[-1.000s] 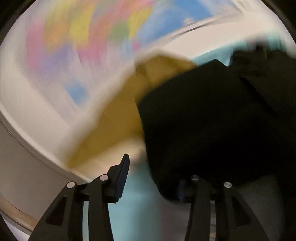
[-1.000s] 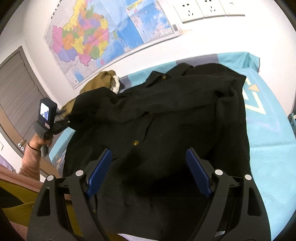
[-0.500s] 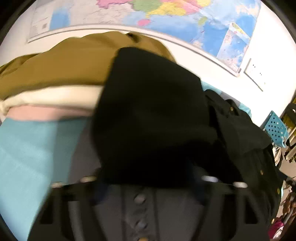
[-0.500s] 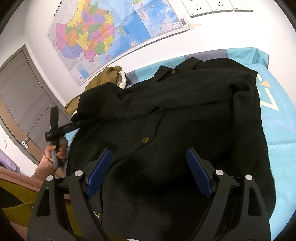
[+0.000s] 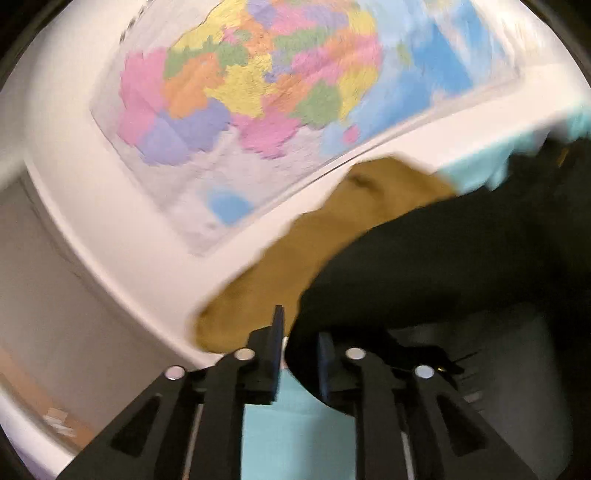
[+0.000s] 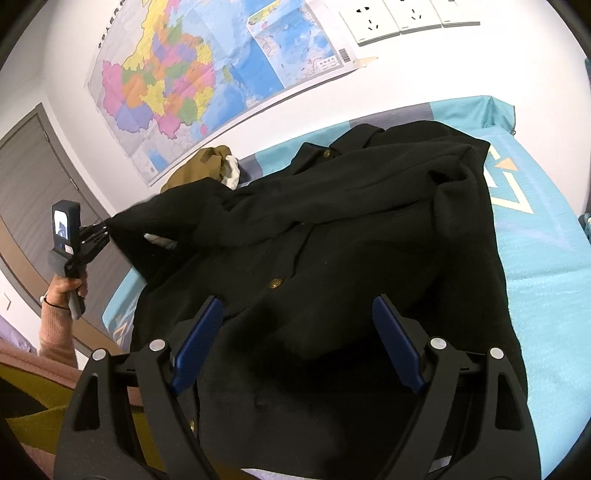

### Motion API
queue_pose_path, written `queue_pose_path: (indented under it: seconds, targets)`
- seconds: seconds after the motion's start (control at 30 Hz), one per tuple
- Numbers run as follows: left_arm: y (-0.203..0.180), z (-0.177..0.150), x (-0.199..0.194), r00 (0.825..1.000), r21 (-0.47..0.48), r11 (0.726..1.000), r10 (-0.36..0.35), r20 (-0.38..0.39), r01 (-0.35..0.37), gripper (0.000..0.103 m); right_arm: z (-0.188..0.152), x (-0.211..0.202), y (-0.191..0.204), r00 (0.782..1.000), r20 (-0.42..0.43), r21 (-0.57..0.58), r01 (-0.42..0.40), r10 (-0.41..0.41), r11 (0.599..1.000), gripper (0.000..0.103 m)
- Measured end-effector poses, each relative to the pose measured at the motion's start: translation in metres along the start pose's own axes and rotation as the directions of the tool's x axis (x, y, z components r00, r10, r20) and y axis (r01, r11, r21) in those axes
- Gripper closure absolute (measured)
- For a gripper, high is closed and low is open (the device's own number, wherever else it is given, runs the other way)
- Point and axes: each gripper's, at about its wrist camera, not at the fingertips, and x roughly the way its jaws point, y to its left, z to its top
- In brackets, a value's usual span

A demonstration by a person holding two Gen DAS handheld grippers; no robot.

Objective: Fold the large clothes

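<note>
A large black coat (image 6: 351, 240) with brass buttons lies spread on the turquoise bed (image 6: 546, 251). My left gripper (image 5: 299, 354) is shut on the end of the coat's black sleeve (image 5: 424, 266) and holds it up off the bed; it also shows at the left of the right wrist view (image 6: 99, 236), gripping that sleeve end. My right gripper (image 6: 295, 343) is open and empty, hovering over the coat's lower front.
An olive garment (image 6: 199, 166) with a white piece lies at the bed's far left by the wall; it shows in the left wrist view (image 5: 325, 236). A coloured map (image 6: 192, 74) and wall sockets (image 6: 399, 18) hang above. A grey door (image 6: 29, 177) is at left.
My left gripper has swung about with the sleeve end, its view turning from the coat back up to the map, and it has lifted the sleeve higher. My right gripper stayed open over the coat.
</note>
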Motion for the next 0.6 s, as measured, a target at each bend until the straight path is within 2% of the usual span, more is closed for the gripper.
queue_pose_path:
  seconds: [0.03, 0.07, 0.13, 0.17, 0.2, 0.23, 0.27, 0.33, 0.37, 0.47, 0.53, 0.57, 0.6]
  targets:
    - [-0.003, -0.002, 0.006, 1.0, 0.027, 1.0, 0.013, -0.025, -0.012, 0.057, 0.0, 0.0, -0.001, 1.0, 0.002, 0.0, 0.004, -0.004, 1.0, 0.021]
    - [-0.018, 0.002, 0.01, 0.998, 0.044, 0.999, -0.001, -0.065, 0.004, 0.033, 0.0, 0.0, -0.001, 1.0, 0.003, -0.001, 0.009, -0.009, 1.0, 0.021]
    - [-0.023, -0.007, 0.017, 0.986, 0.023, 0.995, -0.093, -0.138, 0.097, 0.031, 0.001, -0.002, -0.003, 1.0, 0.004, -0.004, 0.024, -0.024, 1.0, 0.021]
    - [-0.022, -0.015, 0.02, 0.965, -0.021, 0.979, -0.204, -0.166, 0.203, 0.028, 0.001, -0.006, -0.005, 0.999, 0.007, -0.003, 0.038, -0.038, 0.999, 0.021]
    - [-0.021, -0.022, 0.021, 0.913, -0.077, 0.929, -0.371, -0.171, 0.363, 0.025, 0.002, -0.008, -0.007, 0.999, 0.009, -0.002, 0.044, -0.044, 0.999, 0.021]
    - [-0.015, -0.026, 0.018, 0.834, -0.142, 0.841, -0.538, -0.121, 0.522, 0.025, 0.003, -0.013, -0.01, 0.998, 0.015, 0.0, 0.054, -0.054, 0.999, 0.021]
    - [-0.008, -0.028, 0.013, 0.773, -0.183, 0.768, -0.632, -0.06, 0.614, 0.023, 0.004, -0.015, -0.012, 0.998, 0.017, 0.001, 0.061, -0.061, 0.998, 0.02]
    - [0.012, -0.04, 0.004, 0.599, -0.243, 0.567, -0.797, 0.081, 0.787, 0.012, 0.008, -0.019, -0.016, 0.997, 0.02, -0.001, 0.076, -0.076, 0.997, 0.02]
    - [0.018, -0.044, -0.002, 0.553, -0.235, 0.518, -0.825, 0.117, 0.822, 0.012, 0.011, -0.019, -0.017, 0.996, 0.018, -0.007, 0.086, -0.086, 0.996, 0.02]
    - [0.018, -0.039, -0.018, 0.521, -0.175, 0.494, -0.835, 0.179, 0.852, 0.009, 0.022, -0.014, -0.012, 0.995, 0.016, -0.053, 0.098, -0.097, 0.994, 0.02]
    - [0.004, -0.026, -0.016, 0.472, -0.176, 0.445, -0.866, 0.166, 0.878, 0.007, 0.029, -0.009, -0.01, 0.994, 0.014, -0.071, 0.109, -0.108, 0.992, 0.02]
    - [-0.01, -0.036, -0.028, 0.46, -0.182, 0.433, -0.874, 0.155, 0.883, 0.007, 0.032, -0.006, -0.01, 0.994, 0.012, -0.071, 0.11, -0.11, 0.991, 0.02]
    - [-0.026, -0.028, -0.021, 0.436, -0.197, 0.408, -0.892, 0.123, 0.891, 0.007, 0.032, -0.004, -0.009, 0.994, 0.004, -0.074, 0.105, -0.105, 0.992, 0.02]
